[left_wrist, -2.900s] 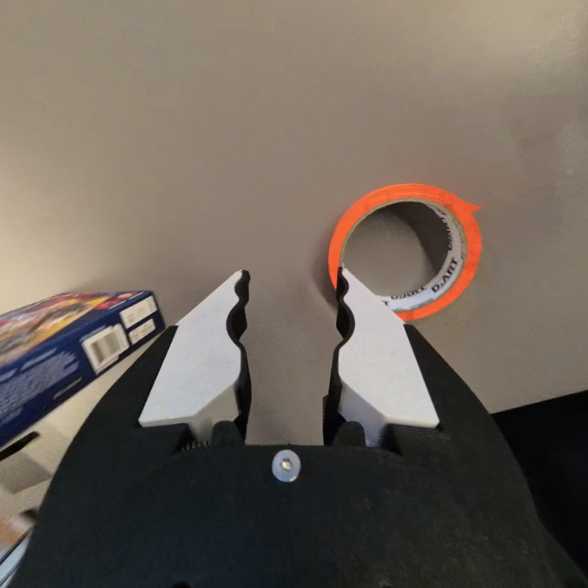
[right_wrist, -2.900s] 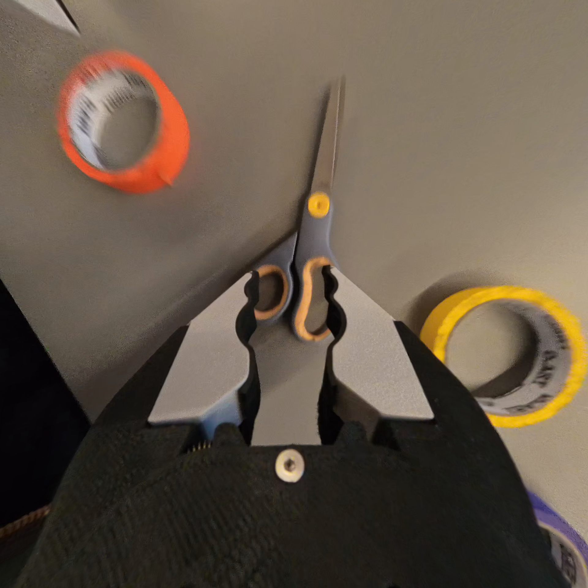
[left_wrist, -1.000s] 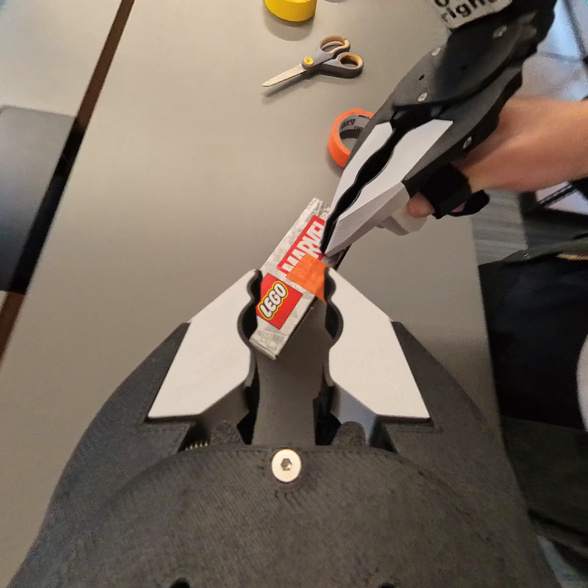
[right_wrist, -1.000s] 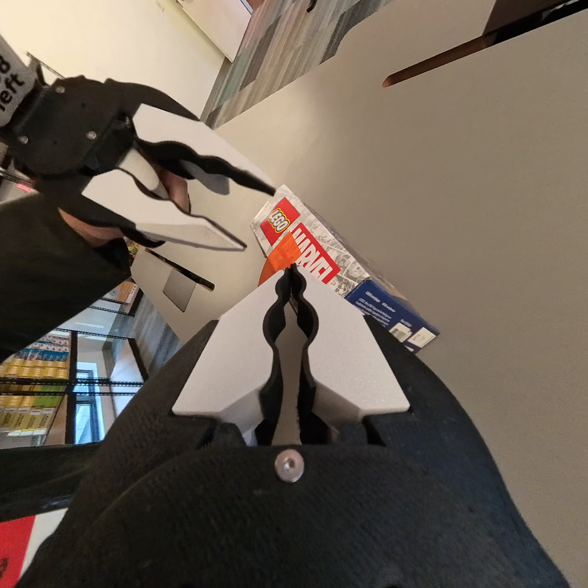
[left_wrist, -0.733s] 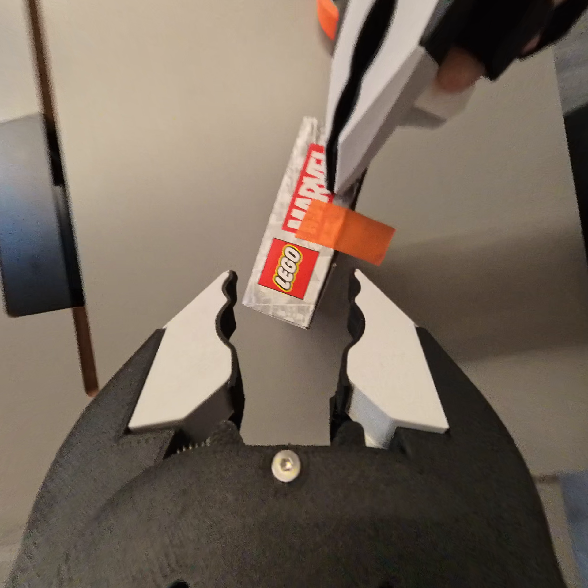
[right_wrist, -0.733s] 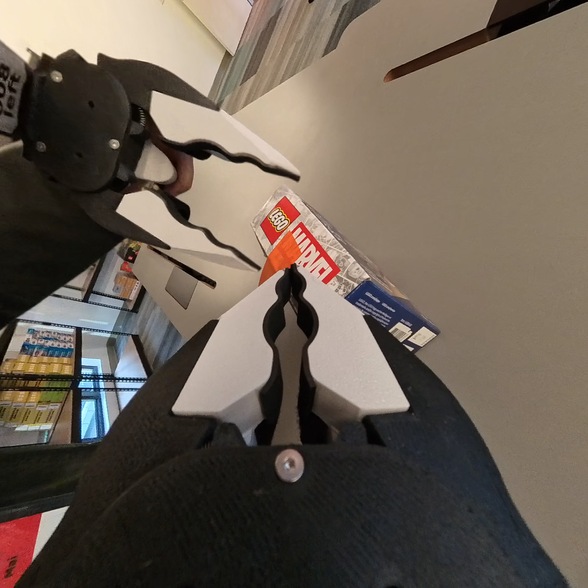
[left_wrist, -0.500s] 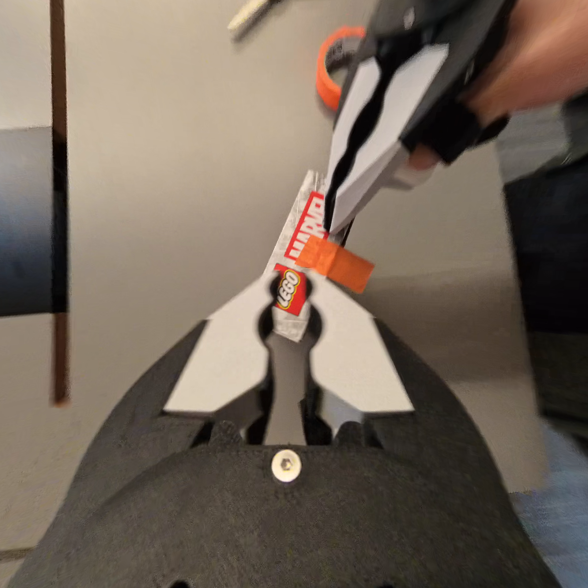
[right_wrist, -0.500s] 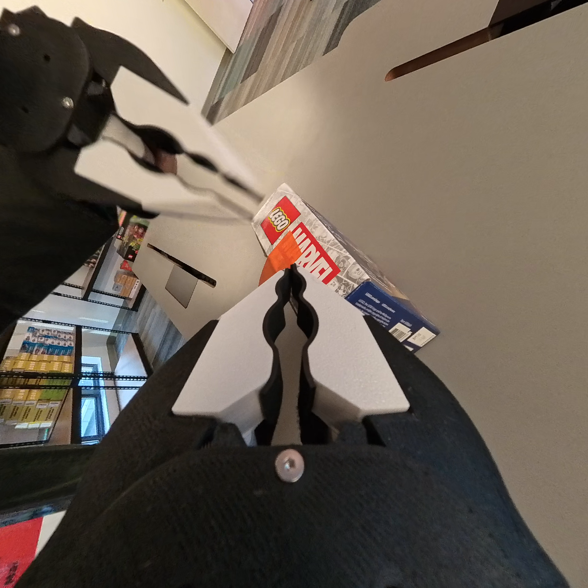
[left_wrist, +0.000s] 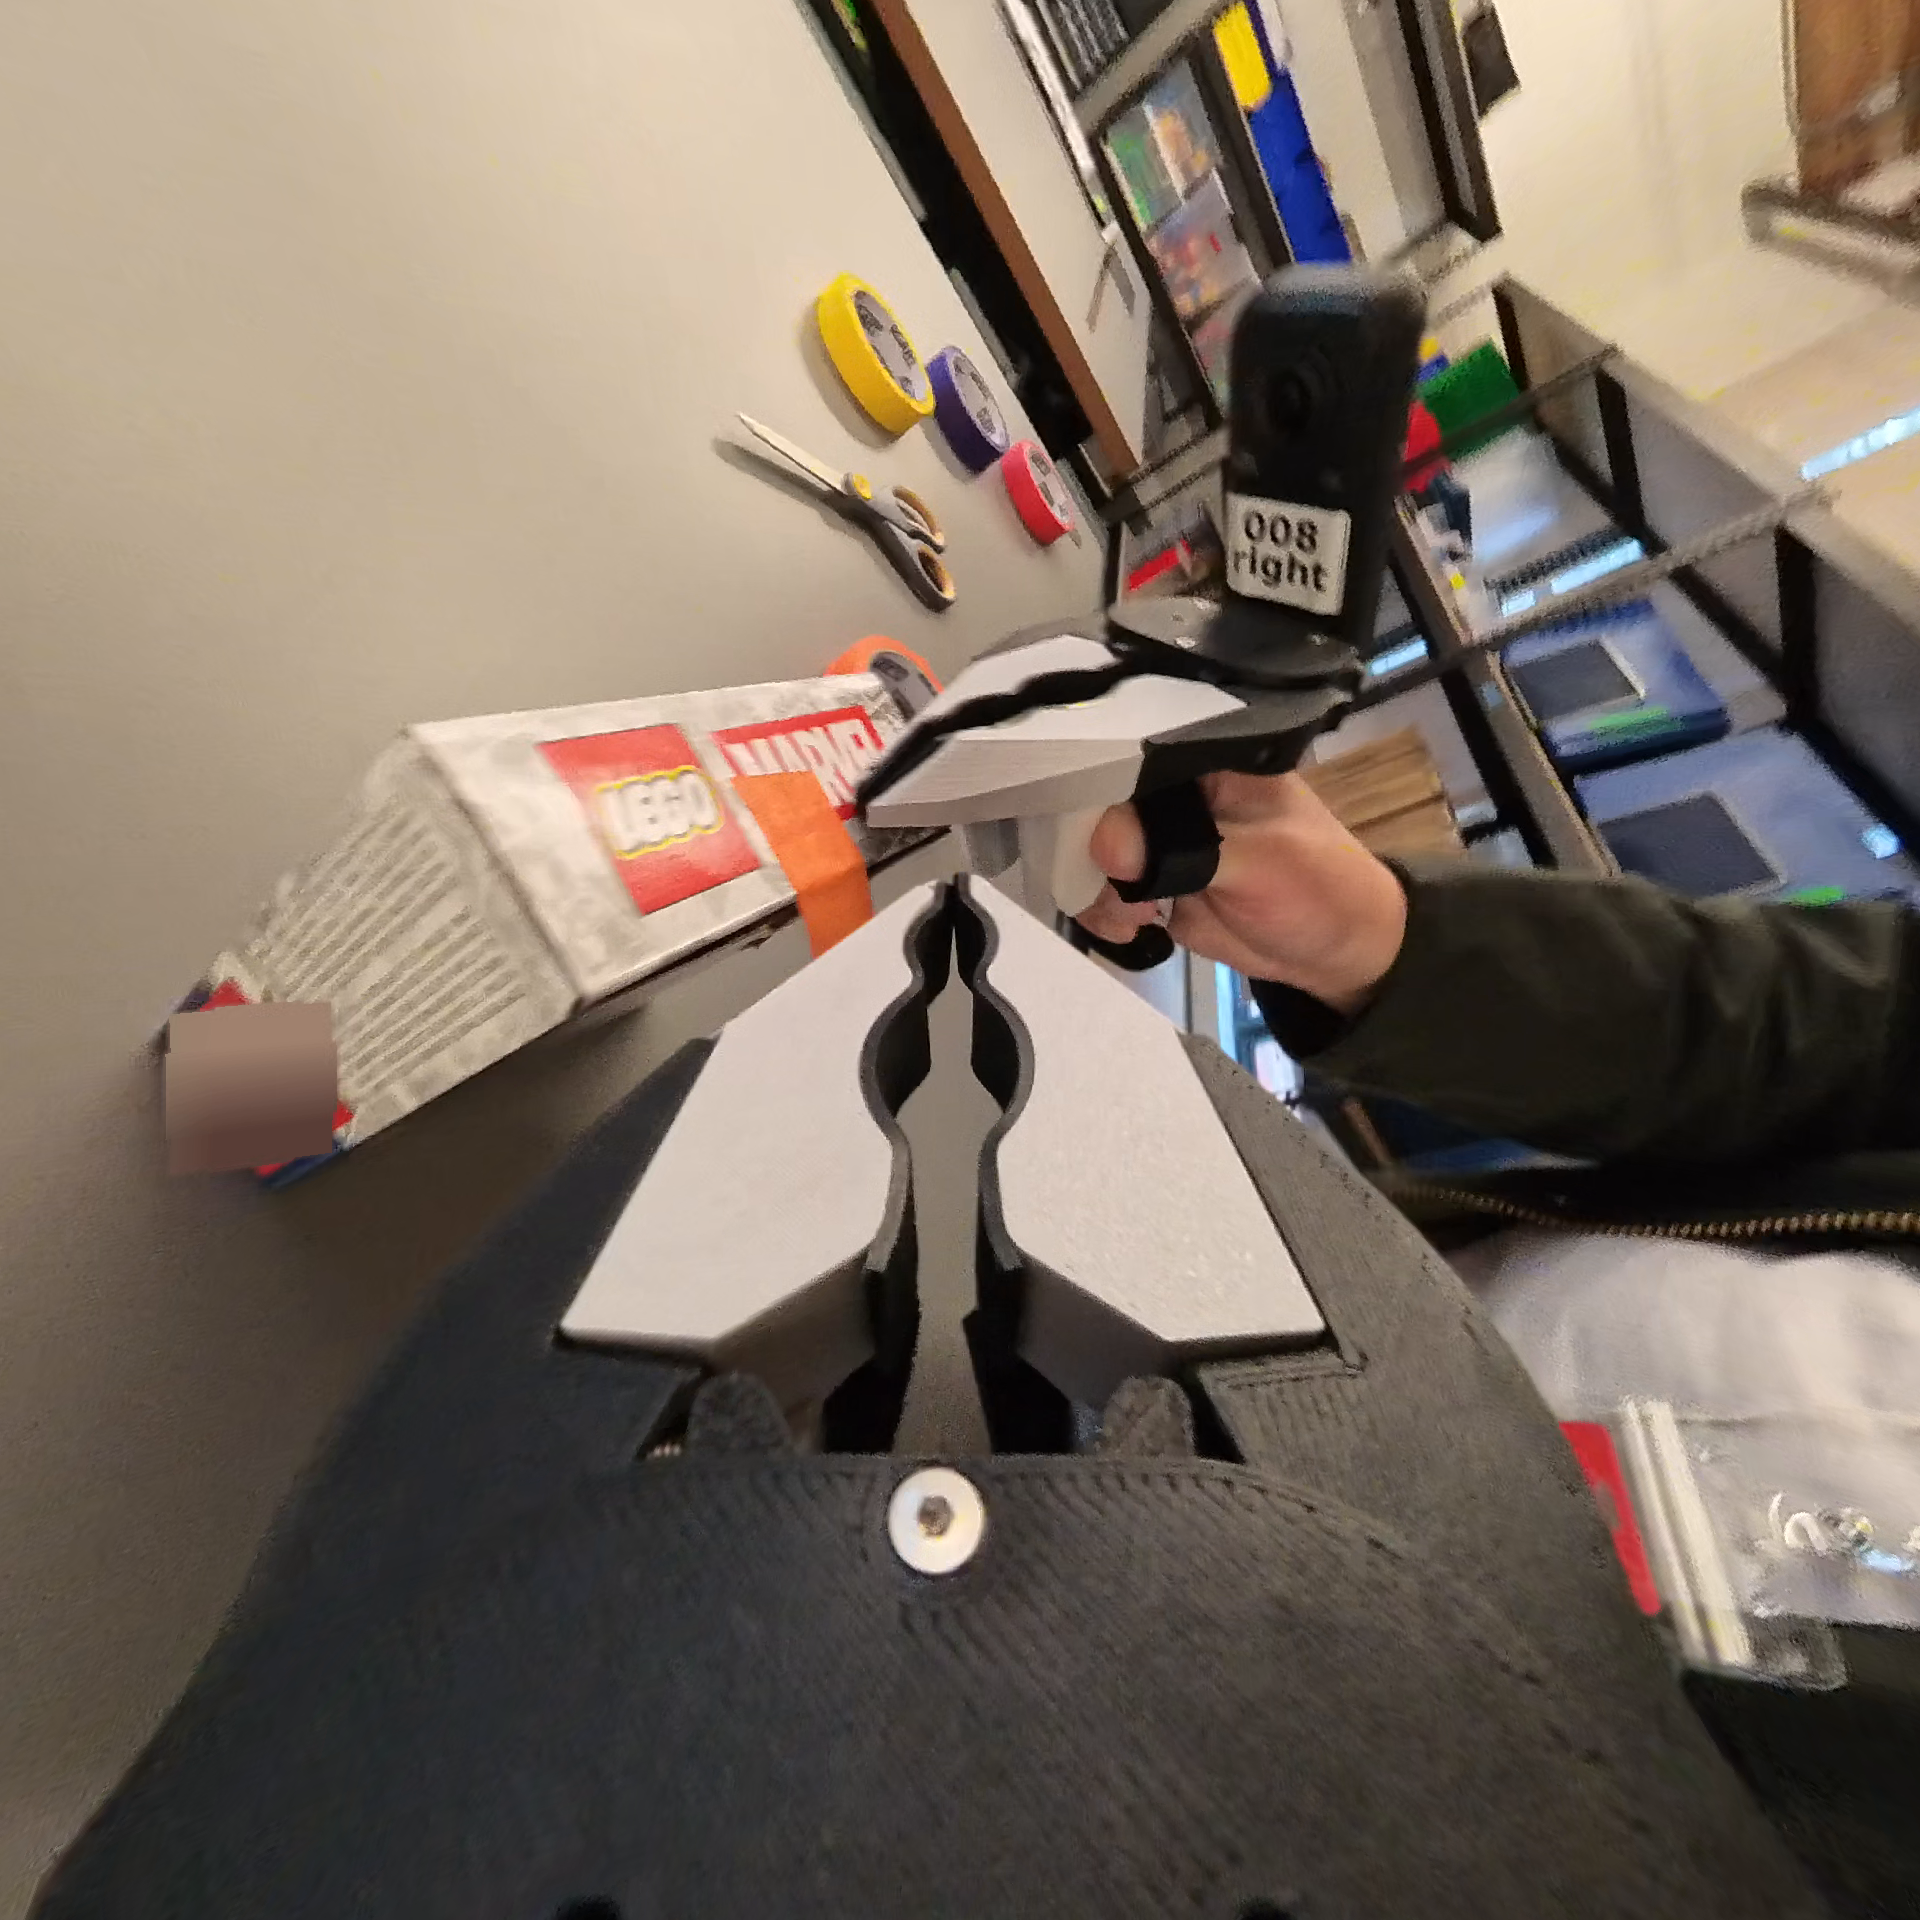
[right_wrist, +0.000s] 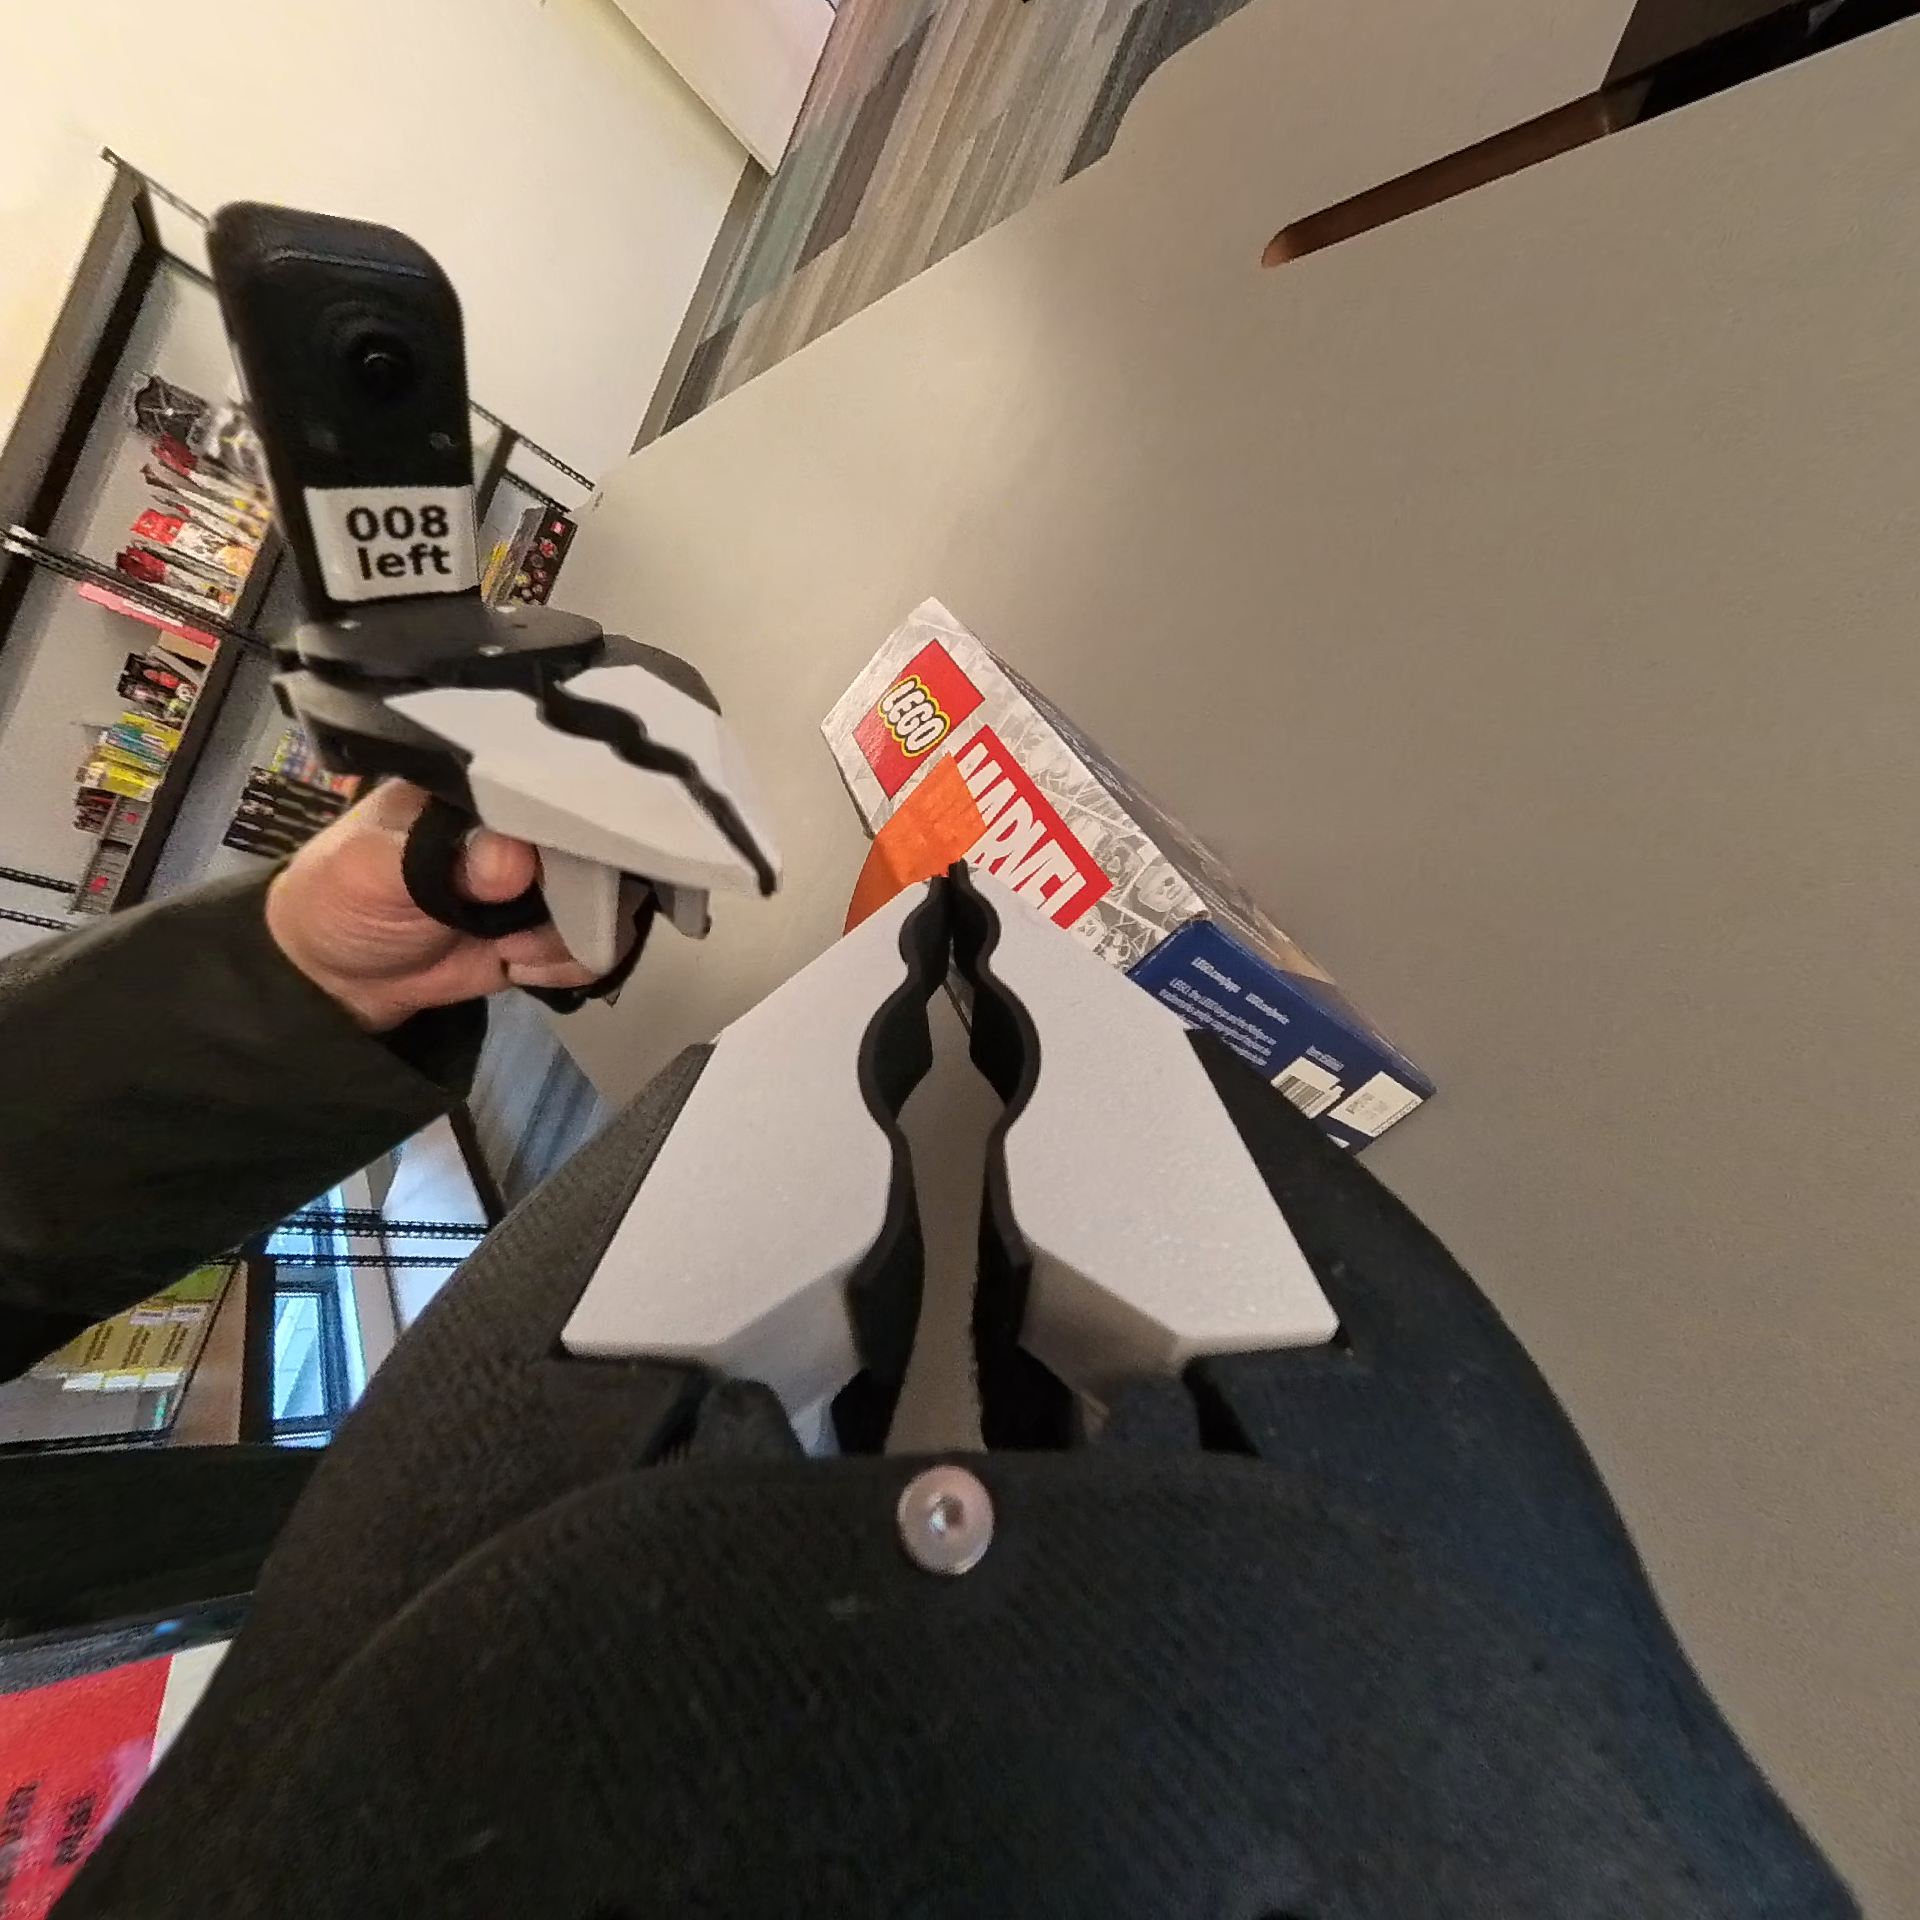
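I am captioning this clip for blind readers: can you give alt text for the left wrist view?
The left gripper, jaws shut on nothing, points at a toy box on a grey table, with an orange tape strip over its edge. The shut right gripper tips against the box; scissors and tape rolls lie beyond.

A shop or stockroom; black wire shelves (right_wrist: 156, 665) of boxed toys; grey table (left_wrist: 416, 364) with tape rolls (left_wrist: 873, 353).
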